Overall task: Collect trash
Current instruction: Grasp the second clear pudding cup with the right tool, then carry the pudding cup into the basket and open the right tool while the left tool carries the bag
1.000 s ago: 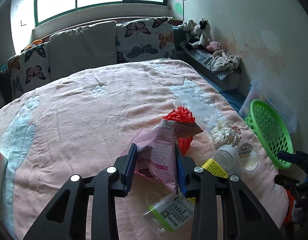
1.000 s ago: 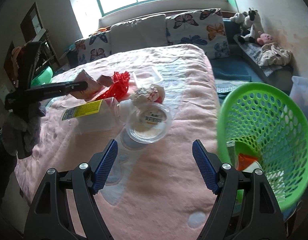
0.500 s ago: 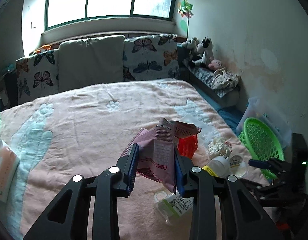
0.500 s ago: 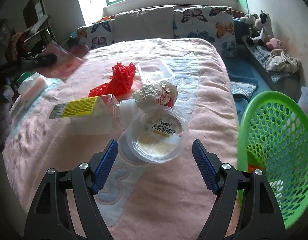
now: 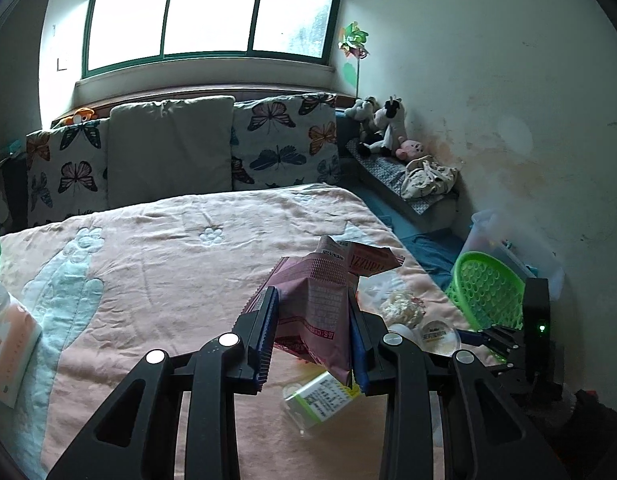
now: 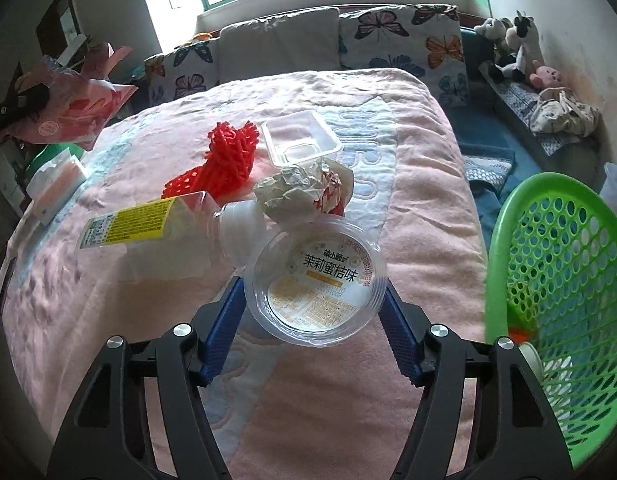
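Clearly, the pink snack bag (image 5: 320, 312) was held pinched between the fingers of the left gripper (image 5: 312, 334), lifted well above the bed (image 5: 156, 264). The right gripper (image 6: 312, 312) was set low over the blanket with its fingers spread around the clear plastic cup (image 6: 315, 280); whether the pads were pressing the cup's wall could not be told, and the cup appeared to rest on the bed. Beyond the cup, at about eleven o'clock, the bottle (image 6: 156, 232) was seen lying on its side, with the crumpled wrapper (image 6: 300, 192) at twelve, the red net (image 6: 224, 160) farther off and the clear tray (image 6: 300, 140) behind. The green basket (image 6: 556, 300) was seen at three o'clock, off the bed's edge.

A slip was judged likely: the thin cup could be crushed or squirted out if squeezed hard. The bottle's cap, touching the cup, could be dragged along. The limp bag could be dropped short of the basket if released early.
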